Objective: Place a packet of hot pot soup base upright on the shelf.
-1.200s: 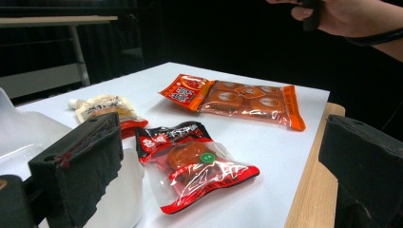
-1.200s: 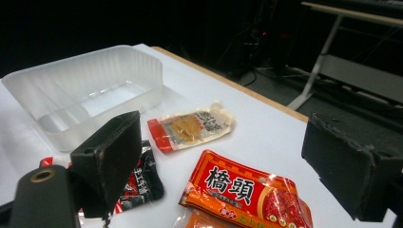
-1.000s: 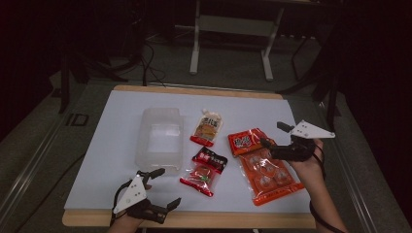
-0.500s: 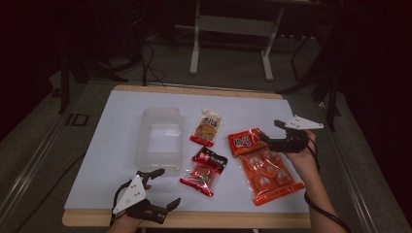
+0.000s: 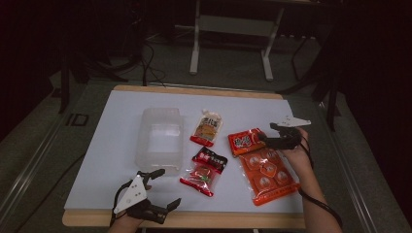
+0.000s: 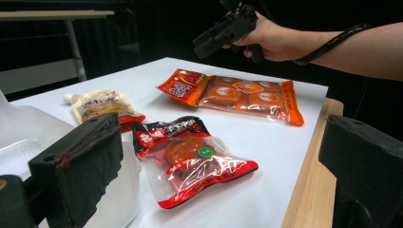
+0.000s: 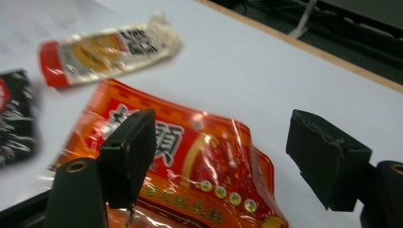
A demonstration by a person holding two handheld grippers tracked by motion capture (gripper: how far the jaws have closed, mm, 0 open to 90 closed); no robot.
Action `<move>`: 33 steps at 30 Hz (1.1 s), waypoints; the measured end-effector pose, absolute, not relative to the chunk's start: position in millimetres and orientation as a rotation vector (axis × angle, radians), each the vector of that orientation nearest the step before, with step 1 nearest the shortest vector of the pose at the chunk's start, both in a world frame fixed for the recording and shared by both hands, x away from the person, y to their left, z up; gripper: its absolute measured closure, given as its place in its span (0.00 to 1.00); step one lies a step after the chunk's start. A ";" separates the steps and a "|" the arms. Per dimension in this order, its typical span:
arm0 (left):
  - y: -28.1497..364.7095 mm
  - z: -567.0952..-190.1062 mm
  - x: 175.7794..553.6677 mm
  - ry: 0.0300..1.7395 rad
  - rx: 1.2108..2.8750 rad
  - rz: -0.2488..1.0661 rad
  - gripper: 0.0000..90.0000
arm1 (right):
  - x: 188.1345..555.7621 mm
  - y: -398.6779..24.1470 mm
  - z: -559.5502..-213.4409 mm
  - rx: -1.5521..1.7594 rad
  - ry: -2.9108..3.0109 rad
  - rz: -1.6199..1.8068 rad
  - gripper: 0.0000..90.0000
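The right claw (image 5: 266,138) now sits lower and nearer the large orange plastic snack packet (image 5: 262,165), over its top edge; its jaws, closing slightly, grip nothing.

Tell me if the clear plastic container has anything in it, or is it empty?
Empty. The clear container shows only its bare see-through bottom in the high view, and all three snack packs lie outside it on the white table.

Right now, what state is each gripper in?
Left gripper: open, holding nothing.
Right gripper: open, jaws just been closing over the orange snack packet, not gripping it.
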State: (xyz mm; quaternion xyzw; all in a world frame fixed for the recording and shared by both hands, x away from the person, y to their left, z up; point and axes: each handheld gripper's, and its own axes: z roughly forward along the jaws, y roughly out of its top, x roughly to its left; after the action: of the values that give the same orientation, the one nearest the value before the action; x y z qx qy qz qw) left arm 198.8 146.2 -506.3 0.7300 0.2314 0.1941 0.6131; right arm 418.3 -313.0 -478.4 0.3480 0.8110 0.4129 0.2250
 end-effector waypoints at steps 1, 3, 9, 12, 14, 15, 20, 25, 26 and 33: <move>146.1 -506.4 198.8 0.532 1.684 0.449 0.01 | 419.7 -313.1 -480.9 0.967 2.239 1.126 0.28; 145.9 -506.6 199.1 0.530 1.686 0.448 0.01 | 423.3 -314.3 -485.9 0.994 2.250 1.138 0.28; 144.9 -507.5 199.6 0.533 1.689 0.437 0.01 | 431.2 -315.5 -498.0 1.030 2.287 1.115 0.28; 144.4 -507.7 199.7 0.531 1.693 0.435 0.01 | 435.0 -316.9 -504.4 1.047 2.305 1.108 0.28; 144.3 -508.1 199.8 0.532 1.694 0.432 0.01 | 438.2 -317.7 -510.0 1.049 2.329 1.079 0.30; 144.3 -508.1 199.8 0.532 1.694 0.432 0.01 | 438.2 -317.7 -510.0 1.049 2.329 1.079 0.30; 143.5 -509.1 200.4 0.534 1.700 0.423 0.01 | 444.3 -319.3 -521.5 1.059 2.372 1.011 0.30; 142.6 -509.9 200.7 0.535 1.701 0.416 0.01 | 446.1 -321.1 -527.0 1.041 2.374 1.018 0.29; 142.4 -510.1 200.8 0.536 1.702 0.414 0.01 | 446.3 -321.0 -527.8 1.039 2.376 1.016 0.27; 140.6 -510.9 201.0 0.533 1.712 0.409 0.01 | 452.7 -319.0 -531.1 1.092 2.441 1.009 0.13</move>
State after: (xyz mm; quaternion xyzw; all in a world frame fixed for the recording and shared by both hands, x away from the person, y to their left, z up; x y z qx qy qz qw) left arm 201.0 140.6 -510.9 0.7404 0.2306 0.1769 0.6060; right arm 452.7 -319.0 -531.1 0.3782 0.8455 0.3495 0.1414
